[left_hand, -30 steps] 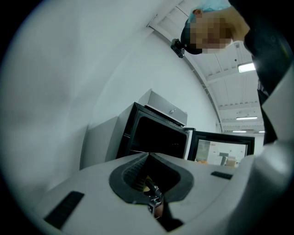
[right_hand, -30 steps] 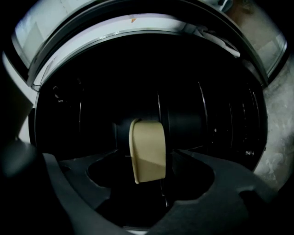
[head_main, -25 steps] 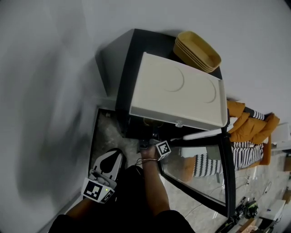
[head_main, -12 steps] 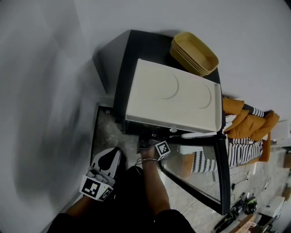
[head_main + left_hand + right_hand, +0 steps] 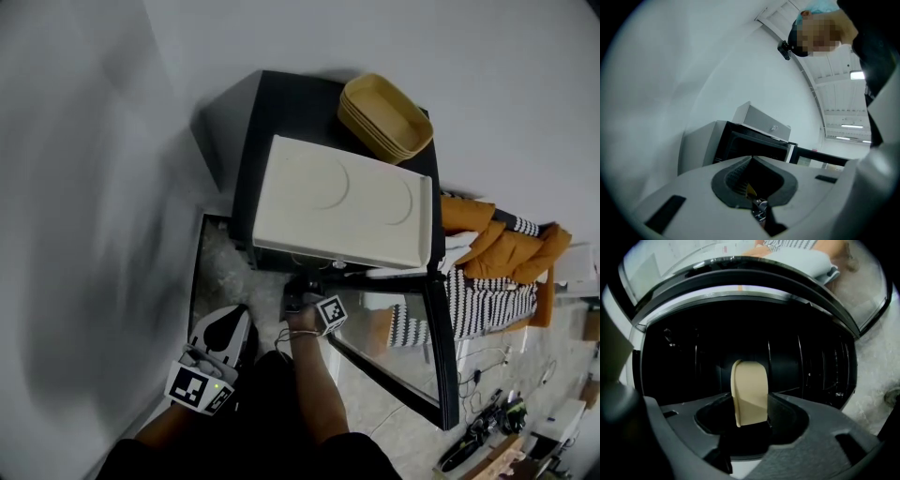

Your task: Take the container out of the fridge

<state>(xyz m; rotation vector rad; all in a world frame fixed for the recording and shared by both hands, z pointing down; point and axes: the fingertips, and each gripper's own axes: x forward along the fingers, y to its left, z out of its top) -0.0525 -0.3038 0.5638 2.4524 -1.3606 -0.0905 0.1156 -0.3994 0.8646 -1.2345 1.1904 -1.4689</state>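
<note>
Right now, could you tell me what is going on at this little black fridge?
A person works a handheld gripper in each hand at a small black fridge whose glass door stands open. The right gripper is at the fridge's opening with a beige container between its jaws, which have just been closing on it. The left gripper hangs low beside the fridge, jaws together and empty. A white box and a stack of yellow trays sit on top.
</note>
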